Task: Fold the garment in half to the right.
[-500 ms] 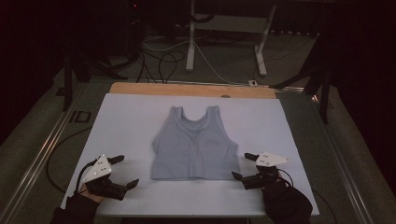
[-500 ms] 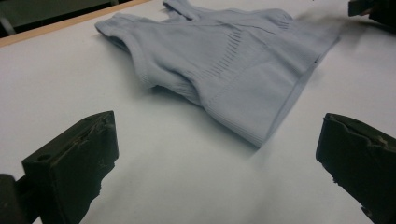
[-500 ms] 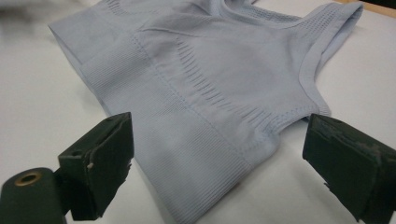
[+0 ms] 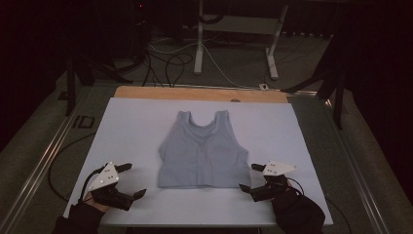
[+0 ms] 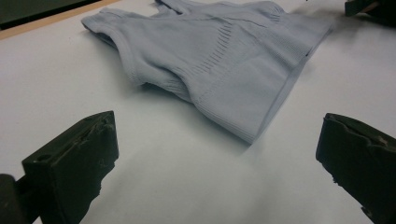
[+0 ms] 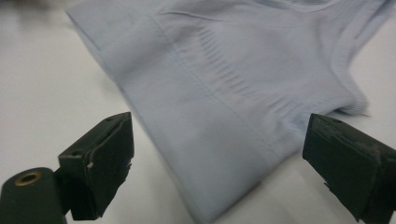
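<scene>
A pale blue sleeveless crop top (image 4: 203, 152) lies flat in the middle of the white table (image 4: 136, 131), straps toward the far side. My left gripper (image 4: 132, 180) stands open to the left of the top's near left corner, a short gap away. In the left gripper view the top (image 5: 224, 60) lies ahead of the spread jaws. My right gripper (image 4: 249, 177) is open at the top's near right corner. In the right gripper view the hem corner of the top (image 6: 224, 116) reaches in between the two jaws.
A wooden strip (image 4: 199, 94) runs along the table's far edge. Beyond it on the dark floor are cables (image 4: 165, 63) and white stand legs (image 4: 198, 39). Metal rails (image 4: 44, 161) flank the table. Bare white surface lies left and right of the top.
Both grippers sit nearly where they were; the right gripper has edged slightly closer to the top's near right corner. The top has not moved.
</scene>
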Tool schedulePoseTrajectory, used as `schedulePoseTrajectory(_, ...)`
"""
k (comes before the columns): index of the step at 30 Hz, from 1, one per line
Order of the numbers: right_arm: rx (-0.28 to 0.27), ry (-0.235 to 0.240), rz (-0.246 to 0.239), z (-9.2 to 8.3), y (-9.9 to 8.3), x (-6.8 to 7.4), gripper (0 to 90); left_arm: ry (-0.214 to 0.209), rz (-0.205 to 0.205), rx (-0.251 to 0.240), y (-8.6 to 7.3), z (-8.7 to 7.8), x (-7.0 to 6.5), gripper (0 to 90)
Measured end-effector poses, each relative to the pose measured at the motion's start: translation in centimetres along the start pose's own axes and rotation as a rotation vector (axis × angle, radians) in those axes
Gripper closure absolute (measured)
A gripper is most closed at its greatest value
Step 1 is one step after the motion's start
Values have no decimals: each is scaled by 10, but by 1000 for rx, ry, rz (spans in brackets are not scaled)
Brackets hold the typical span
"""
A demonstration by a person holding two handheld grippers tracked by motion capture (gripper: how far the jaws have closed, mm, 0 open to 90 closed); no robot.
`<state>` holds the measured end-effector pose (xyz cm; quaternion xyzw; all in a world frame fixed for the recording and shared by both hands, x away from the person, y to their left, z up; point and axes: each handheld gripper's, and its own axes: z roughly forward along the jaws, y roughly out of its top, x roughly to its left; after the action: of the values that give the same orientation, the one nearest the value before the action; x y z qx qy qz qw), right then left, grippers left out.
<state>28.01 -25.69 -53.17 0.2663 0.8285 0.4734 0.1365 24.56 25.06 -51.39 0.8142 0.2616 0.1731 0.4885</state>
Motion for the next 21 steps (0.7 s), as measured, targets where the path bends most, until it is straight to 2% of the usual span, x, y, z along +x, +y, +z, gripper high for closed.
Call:
schedulePoseTrajectory(10,7,17,-2,4,3,6,89,-31,13,10,3,4,-5,4)
schedulePoseTrajectory(12,-6,24,8,2,8,8,89,-39,1,9,5,4,-6,5)
schedulePoseTrajectory(14,-9,13,-3,-1,13,10,89,-43,7,3,7,4,-8,5)
schedulePoseTrajectory(15,-15,10,-3,-2,15,11,89,-54,-3,3,10,4,-8,4)
schedulePoseTrajectory(17,-14,15,2,-3,20,12,89,-63,2,2,13,5,-11,5)
schedulePoseTrajectory(21,0,13,-27,-5,33,13,89,-73,20,13,22,7,-15,5)
